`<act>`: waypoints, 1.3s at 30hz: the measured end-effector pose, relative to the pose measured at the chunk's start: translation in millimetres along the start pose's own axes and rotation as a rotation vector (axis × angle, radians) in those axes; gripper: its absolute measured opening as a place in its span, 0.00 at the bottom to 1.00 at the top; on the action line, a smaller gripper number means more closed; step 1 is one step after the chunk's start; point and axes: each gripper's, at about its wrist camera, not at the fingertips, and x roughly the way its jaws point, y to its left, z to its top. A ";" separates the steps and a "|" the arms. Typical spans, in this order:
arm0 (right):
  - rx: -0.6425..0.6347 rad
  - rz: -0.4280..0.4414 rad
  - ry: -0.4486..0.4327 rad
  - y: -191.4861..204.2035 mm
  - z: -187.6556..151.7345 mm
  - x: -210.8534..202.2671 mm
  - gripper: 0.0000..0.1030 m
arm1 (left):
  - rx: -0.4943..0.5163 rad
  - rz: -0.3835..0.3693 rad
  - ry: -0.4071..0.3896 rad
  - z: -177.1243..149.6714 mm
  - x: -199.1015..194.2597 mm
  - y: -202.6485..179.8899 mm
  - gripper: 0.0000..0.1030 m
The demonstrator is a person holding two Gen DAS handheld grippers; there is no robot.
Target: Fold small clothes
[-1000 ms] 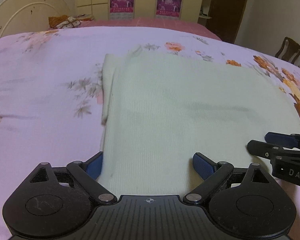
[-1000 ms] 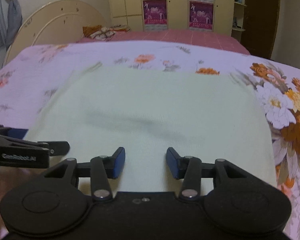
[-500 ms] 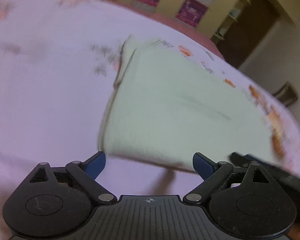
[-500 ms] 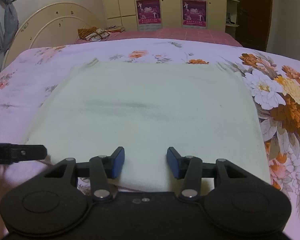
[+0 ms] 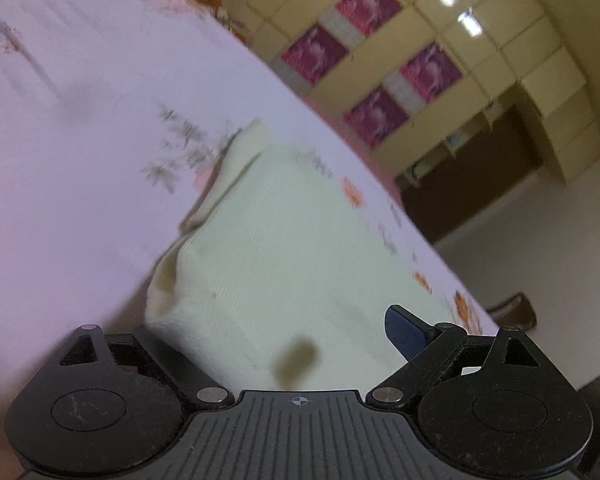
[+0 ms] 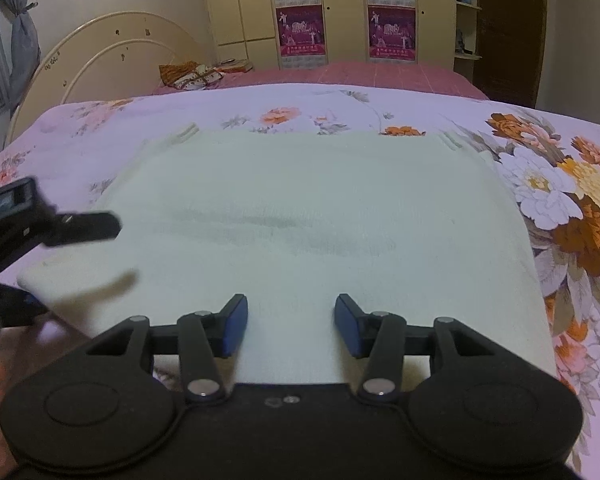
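- Bed (image 6: 380, 100) filling both views, covered by a pale lilac sheet printed with orange and white flowers, smooth and flat
- Pale cream garment (image 6: 312, 224) spread near the front edge of the bed, roughly rectangular, fine ribbed knit, faint grey smudges across its middle; looks already folded at least once, with a narrow layer poking out along its left side (image 5: 236, 168)
- Step in hand, by judgement: taking hold of the near corners for the next fold, away toward the far edge or across
- Left gripper (image 5: 284, 344) tilted hard to one side at the near left corner (image 5: 168, 280), spread wide with nothing pinched; only one blue pad (image 5: 406, 334) showing, the other hidden behind cloth or frame; from the right wrist view one black finger (image 6: 84, 226) above the cloth, the other lower at the hem
- Right gripper (image 6: 290, 326) hanging over the near hem, about half spread, blue pads clear of the fabric, nothing grasped
- Next move likely calling for both sets of tongs to slide a pad under the hem, clamp every layer together, then lift evenly so the soft knit does not sag or skew
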 end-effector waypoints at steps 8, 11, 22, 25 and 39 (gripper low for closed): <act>-0.018 -0.002 -0.054 9.2 14.6 10.4 0.47 | -0.094 0.022 -0.003 4.6 16.9 19.4 0.17; -0.050 -0.045 -0.076 10.6 30.2 19.6 0.47 | -0.092 0.010 -0.015 6.6 19.0 13.9 0.16; -0.193 -0.117 -0.061 26.3 18.2 43.5 0.50 | 0.127 -0.101 -0.074 23.6 3.5 -29.7 0.07; -0.192 -0.117 -0.079 25.4 16.2 42.1 0.51 | 0.235 -0.166 -0.050 25.4 5.8 -59.5 0.07; 0.174 -0.205 -0.100 -91.7 -17.5 -48.4 0.47 | 0.598 -0.338 0.347 -56.2 56.2 -170.8 0.16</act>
